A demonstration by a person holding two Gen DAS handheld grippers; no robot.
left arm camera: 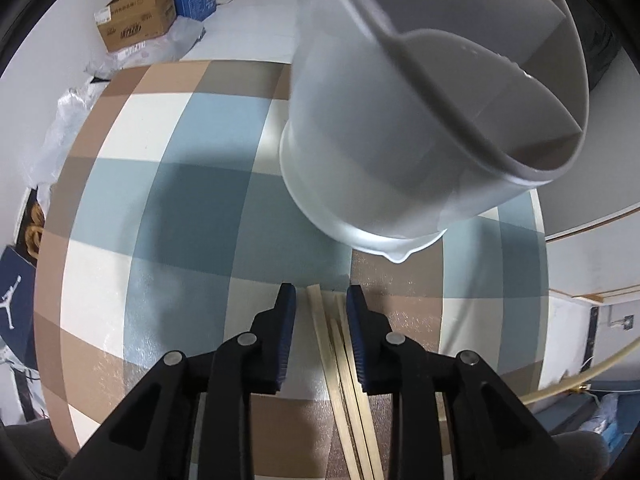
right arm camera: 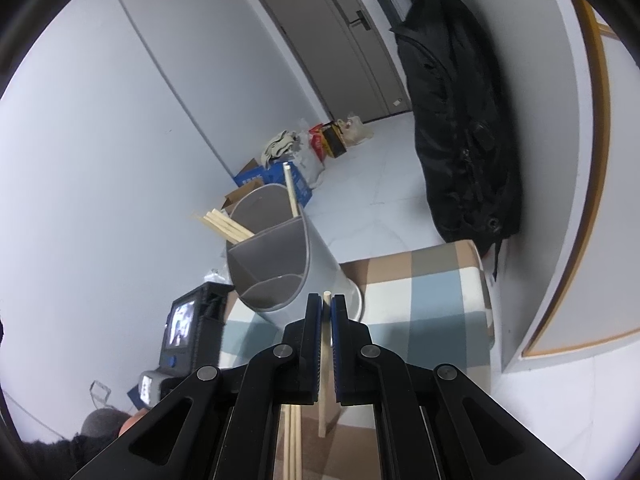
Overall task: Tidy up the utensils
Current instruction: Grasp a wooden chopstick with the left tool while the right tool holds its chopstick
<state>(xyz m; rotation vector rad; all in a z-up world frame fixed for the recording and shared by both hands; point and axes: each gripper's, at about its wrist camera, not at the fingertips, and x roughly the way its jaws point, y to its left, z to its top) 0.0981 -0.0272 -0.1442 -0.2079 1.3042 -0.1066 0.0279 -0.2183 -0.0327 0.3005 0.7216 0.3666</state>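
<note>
A grey divided utensil holder [left arm camera: 440, 120] stands on the checked tablecloth [left arm camera: 180, 200], just ahead of my left gripper [left arm camera: 320, 294]. That gripper points down at the table with its jaws a little apart. Several wooden chopsticks [left arm camera: 340, 360] lie on the cloth between its pads, close to the right pad, with a clear gap to the left one. In the right wrist view the holder [right arm camera: 280, 260] has chopsticks [right arm camera: 228, 226] leaning out of its far compartment. My right gripper [right arm camera: 325, 300] is shut on a single chopstick [right arm camera: 325, 352], near the holder's front rim. More chopsticks [right arm camera: 294, 440] lie below it.
Cardboard boxes [left arm camera: 136, 20] and plastic bags sit on the floor beyond the table's far edge. A black jacket [right arm camera: 460, 120] hangs against the wall by the table's right end. A black device with a small screen [right arm camera: 188, 320] stands left of the holder.
</note>
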